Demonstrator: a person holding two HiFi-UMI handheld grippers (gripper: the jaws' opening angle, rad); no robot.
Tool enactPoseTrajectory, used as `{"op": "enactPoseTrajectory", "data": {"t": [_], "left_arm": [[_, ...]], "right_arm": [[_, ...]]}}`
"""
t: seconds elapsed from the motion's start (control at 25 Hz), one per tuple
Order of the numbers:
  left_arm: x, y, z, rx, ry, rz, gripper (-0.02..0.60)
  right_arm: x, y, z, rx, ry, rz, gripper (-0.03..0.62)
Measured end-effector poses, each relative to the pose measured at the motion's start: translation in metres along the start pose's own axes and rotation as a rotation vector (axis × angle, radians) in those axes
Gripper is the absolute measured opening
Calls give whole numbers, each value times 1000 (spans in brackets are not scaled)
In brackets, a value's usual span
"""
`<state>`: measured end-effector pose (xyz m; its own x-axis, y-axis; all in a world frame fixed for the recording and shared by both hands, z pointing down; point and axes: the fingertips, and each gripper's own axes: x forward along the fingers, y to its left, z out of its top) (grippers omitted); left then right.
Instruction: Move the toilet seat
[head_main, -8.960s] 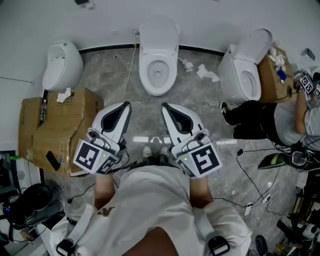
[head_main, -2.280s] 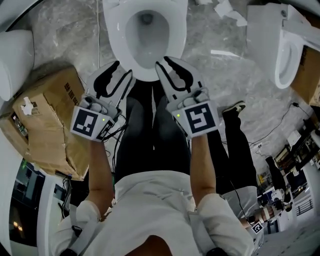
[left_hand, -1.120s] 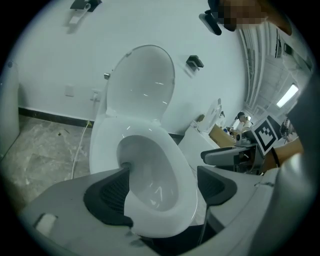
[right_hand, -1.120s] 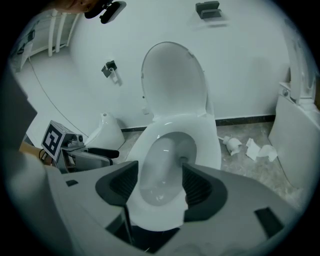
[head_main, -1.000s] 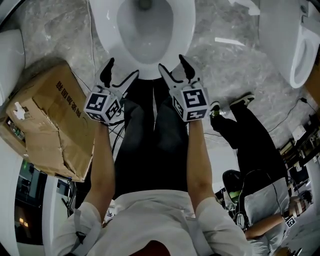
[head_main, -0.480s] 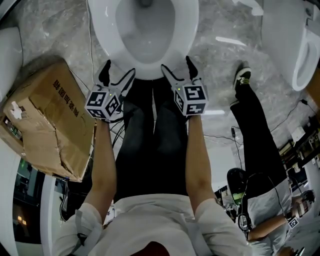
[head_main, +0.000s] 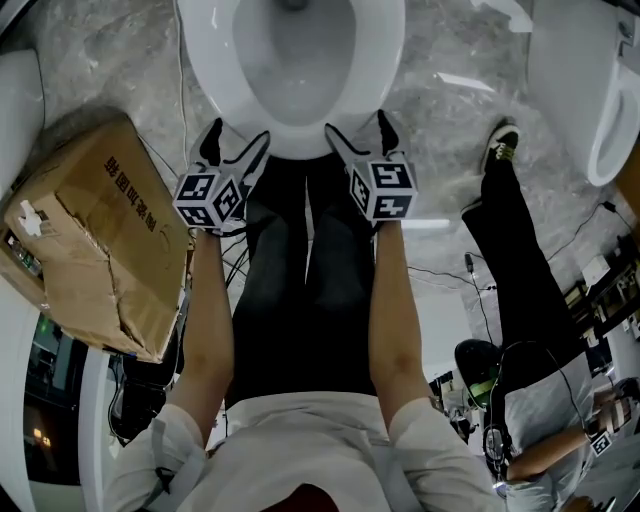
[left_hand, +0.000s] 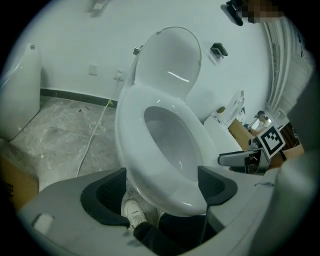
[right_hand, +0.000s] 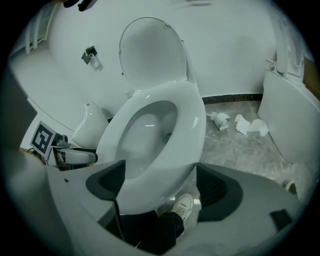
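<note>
Both your forearms (head_main: 205, 320) are bare and stretched forward, nearly parallel. Left gripper (head_main: 236, 145) is pitched down, jaws wide apart. Right gripper (head_main: 360, 135) is pitched down alike, jaws just been opening and now wide. The toilet rim (head_main: 290, 143) stands between each pair, pads not pressing. Marker cubes face up.

The left gripper (left_hand: 161, 189) is seen with its jaws held apart, the front of the white toilet seat (left_hand: 134, 150) lying between its dark pads (left_hand: 105, 197); contact cannot be made out. The lid (left_hand: 167, 60) is raised upright. A white shoe (left_hand: 133, 212) is glimpsed beneath the rim, and a white cable (left_hand: 95, 130) is trailed across the grey floor (left_hand: 60, 130).
</note>
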<state>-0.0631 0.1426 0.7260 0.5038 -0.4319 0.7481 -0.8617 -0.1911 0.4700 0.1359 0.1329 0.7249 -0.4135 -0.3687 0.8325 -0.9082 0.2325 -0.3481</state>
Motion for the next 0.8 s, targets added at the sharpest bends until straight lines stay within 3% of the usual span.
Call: {"op": "enactPoseTrajectory", "data": {"t": [0.4, 0.8], "left_arm": [[13, -2, -11, -17, 28, -11, 422], [9, -3, -11, -43, 27, -30, 417]], "right_arm": [[15, -1, -19, 29, 53, 4, 468], [16, 6, -14, 120, 26, 21, 468]]}}
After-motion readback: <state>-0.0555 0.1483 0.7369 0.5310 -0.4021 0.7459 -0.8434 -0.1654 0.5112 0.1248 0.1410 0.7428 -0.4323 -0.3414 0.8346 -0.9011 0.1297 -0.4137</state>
